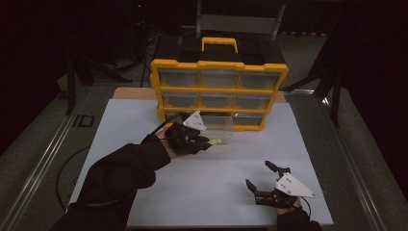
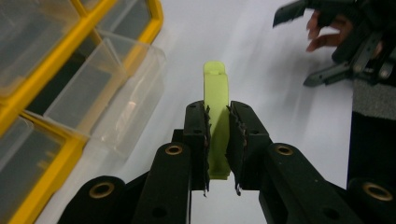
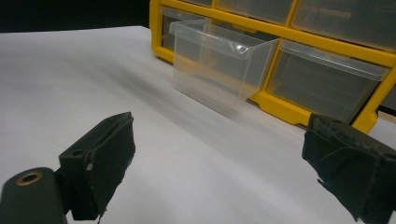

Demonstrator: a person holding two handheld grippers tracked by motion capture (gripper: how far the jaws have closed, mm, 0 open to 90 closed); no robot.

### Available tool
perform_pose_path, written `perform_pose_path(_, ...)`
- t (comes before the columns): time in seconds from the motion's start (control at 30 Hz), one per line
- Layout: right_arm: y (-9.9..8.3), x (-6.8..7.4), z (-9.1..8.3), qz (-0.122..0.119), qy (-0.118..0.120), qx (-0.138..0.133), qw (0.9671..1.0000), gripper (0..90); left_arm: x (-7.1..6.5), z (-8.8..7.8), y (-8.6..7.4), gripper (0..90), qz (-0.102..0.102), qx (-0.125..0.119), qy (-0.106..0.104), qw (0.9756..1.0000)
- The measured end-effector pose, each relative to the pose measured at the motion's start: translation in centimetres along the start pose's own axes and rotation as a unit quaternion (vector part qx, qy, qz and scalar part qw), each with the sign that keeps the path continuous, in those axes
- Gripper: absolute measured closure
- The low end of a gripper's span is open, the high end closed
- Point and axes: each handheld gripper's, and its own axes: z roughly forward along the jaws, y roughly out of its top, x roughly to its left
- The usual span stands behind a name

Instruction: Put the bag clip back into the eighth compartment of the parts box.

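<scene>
My left gripper (image 2: 218,140) is shut on a small yellow-green plastic block (image 2: 216,100), which sticks out beyond the jaws over the white table. In the high view the left gripper (image 1: 208,143) holds the yellow-green block (image 1: 215,141) just in front of the pulled-out clear drawer (image 1: 219,126) of the yellow organiser (image 1: 219,91). That clear drawer (image 3: 219,65) juts from the bottom row of the organiser (image 3: 299,44). My right gripper (image 1: 263,177) rests near the front right of the table, jaws wide open and empty; its fingers (image 3: 100,161) frame bare table.
The white tabletop (image 1: 144,125) stretches around both grippers. The organiser has three rows of clear drawers and a yellow handle (image 1: 219,43) on top. The right gripper (image 2: 322,51) and a hand appear at the top right of the left gripper view.
</scene>
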Motion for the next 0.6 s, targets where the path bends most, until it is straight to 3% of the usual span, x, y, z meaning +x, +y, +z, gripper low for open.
perform_pose_path(0.23,0.0,0.0,0.0,0.004,0.001,-0.002,1.0000,9.2,1.0,-0.6,1.9,78.3,0.008,-0.010,0.002,0.9999)
perform_pose_path(0.6,0.0,0.0,0.0,0.005,0.001,-0.002,1.0000,9.2,2.5,-0.5,3.9,78.3,-0.001,-0.030,0.004,0.9995)
